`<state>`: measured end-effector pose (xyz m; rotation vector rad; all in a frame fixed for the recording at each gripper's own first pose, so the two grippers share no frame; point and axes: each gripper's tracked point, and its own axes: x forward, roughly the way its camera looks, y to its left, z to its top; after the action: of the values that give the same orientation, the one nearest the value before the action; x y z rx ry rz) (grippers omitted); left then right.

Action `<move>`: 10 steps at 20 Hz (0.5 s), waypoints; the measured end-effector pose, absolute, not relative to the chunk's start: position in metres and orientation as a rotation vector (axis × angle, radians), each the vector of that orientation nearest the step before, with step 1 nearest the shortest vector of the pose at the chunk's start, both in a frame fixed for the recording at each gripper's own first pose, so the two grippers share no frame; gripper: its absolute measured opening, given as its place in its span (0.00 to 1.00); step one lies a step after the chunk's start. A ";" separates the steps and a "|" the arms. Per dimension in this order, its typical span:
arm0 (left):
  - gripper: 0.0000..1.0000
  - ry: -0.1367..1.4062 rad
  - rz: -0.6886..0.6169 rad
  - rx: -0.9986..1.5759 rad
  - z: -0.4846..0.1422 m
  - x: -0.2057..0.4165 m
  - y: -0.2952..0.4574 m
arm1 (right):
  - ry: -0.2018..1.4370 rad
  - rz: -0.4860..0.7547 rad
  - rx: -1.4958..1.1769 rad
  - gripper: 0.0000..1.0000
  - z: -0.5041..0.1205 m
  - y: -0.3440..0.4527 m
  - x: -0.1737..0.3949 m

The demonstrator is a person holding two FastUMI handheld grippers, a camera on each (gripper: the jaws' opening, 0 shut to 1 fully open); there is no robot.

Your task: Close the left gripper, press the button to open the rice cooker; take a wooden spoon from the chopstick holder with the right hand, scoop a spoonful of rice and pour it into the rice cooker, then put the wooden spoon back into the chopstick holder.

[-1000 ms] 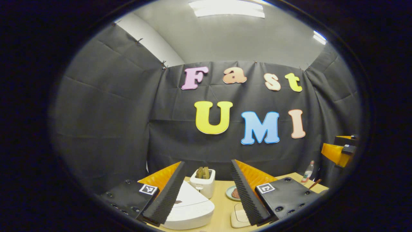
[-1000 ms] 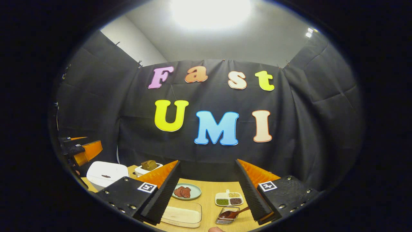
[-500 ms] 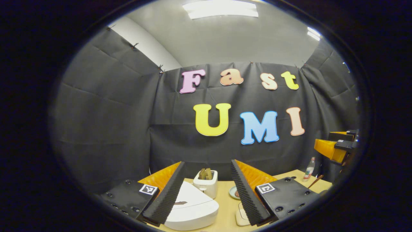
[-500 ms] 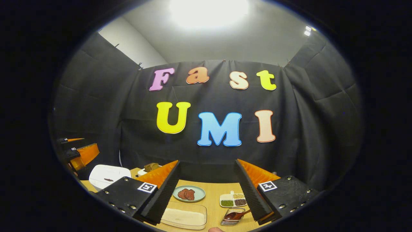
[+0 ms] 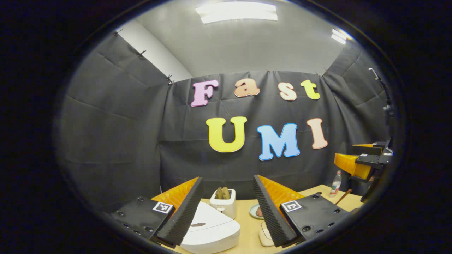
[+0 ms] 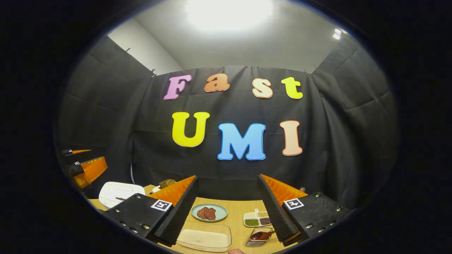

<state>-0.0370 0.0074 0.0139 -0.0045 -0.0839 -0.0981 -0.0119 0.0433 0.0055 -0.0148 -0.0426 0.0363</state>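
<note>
In the left gripper view the white rice cooker (image 5: 212, 231), lid down, lies low between the open fingers of my left gripper (image 5: 227, 181), which hovers above it. My right gripper (image 5: 355, 164) shows at the far right of that view. In the right gripper view my right gripper (image 6: 227, 180) is open and holds nothing. Below its right finger a wooden spoon (image 6: 262, 234) rests in the metal chopstick holder (image 6: 252, 241). A clear box of rice (image 6: 204, 239) sits near the front. The rice cooker (image 6: 116, 192) and my left gripper (image 6: 86, 169) are far left.
A white toaster (image 5: 222, 206) with bread stands behind the cooker. A green plate of meat (image 6: 209, 212) and a divided dish of beans (image 6: 257, 219) sit mid-table. A small bottle (image 5: 335, 183) stands at the table's far right corner. Black cloth walls close in behind.
Both views have shifted a little, and more of the table and the rice box shows in the right gripper view. Both grippers stay open.
</note>
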 end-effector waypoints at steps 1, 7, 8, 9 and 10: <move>0.98 -0.088 -0.103 0.000 0.014 -0.038 0.010 | -0.043 0.032 -0.014 0.99 0.006 0.045 -0.012; 0.97 -0.115 -0.145 0.017 0.015 -0.036 0.025 | -0.070 -0.017 -0.032 0.99 0.012 0.053 -0.019; 0.96 -0.113 -0.157 0.013 0.014 -0.033 0.026 | -0.072 -0.030 -0.037 0.99 0.012 0.054 -0.020; 0.96 -0.113 -0.170 0.009 0.013 -0.032 0.026 | -0.072 -0.044 -0.041 0.99 0.012 0.053 -0.021; 0.96 -0.110 -0.184 0.007 0.009 -0.030 0.026 | -0.069 -0.058 -0.046 0.99 0.011 0.053 -0.021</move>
<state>-0.0297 0.0258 0.0092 0.0066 -0.1099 -0.1843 -0.0214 0.0534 0.0110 -0.0459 -0.0694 -0.0585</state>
